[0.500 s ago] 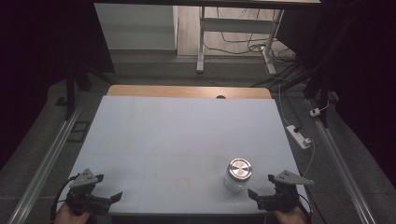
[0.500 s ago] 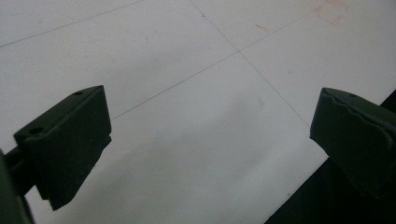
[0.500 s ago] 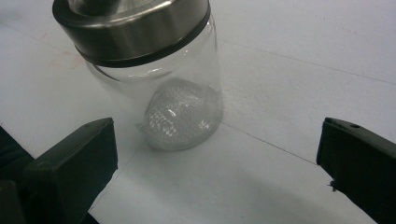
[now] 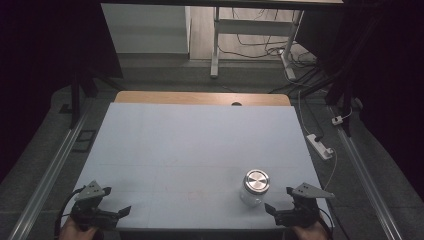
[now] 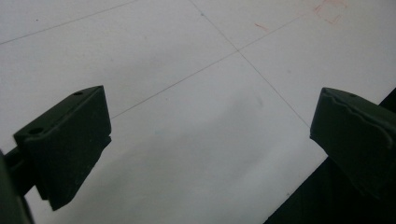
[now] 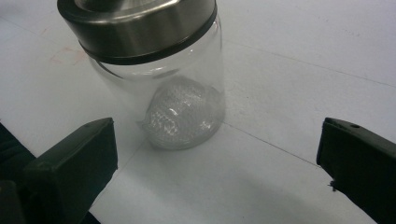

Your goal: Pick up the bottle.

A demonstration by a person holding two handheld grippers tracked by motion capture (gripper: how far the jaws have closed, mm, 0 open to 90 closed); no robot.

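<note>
Item: right gripper (image 4: 281, 214), at the near edge of the worktop (image 4: 190, 145), just to the near right of the jar; jaws spread wide, nothing between them, touching nothing, pointed toward the jar as the right gripper view shows. Item: left gripper (image 4: 114, 214), also at the near edge, well apart from the jar to its left; jaws likewise spread wide over bare worktop, holding nothing. Item: jar (image 4: 254, 189), clear glass with a brushed metal lid (image 4: 256, 180), standing upright near the front right of the worktop, just ahead of the right gripper and apart from it; in the right gripper view the jar (image 6: 180, 98) shows a crumpled silvery wad (image 6: 183, 114) resting at its bottom. Handling, by judgement: rigid and breakable, glass wall smooth and likely slippery under the pads, fairly light given the small contents; best taken across the glass body below the lid to steady it, or around the lid's rim (image 6: 140, 35) if it is to be turned, with a firm but not crushing squeeze. Beyond the jar: pale worktop surface, then a bare wooden strip (image 4: 200, 98) at the far edge
</note>
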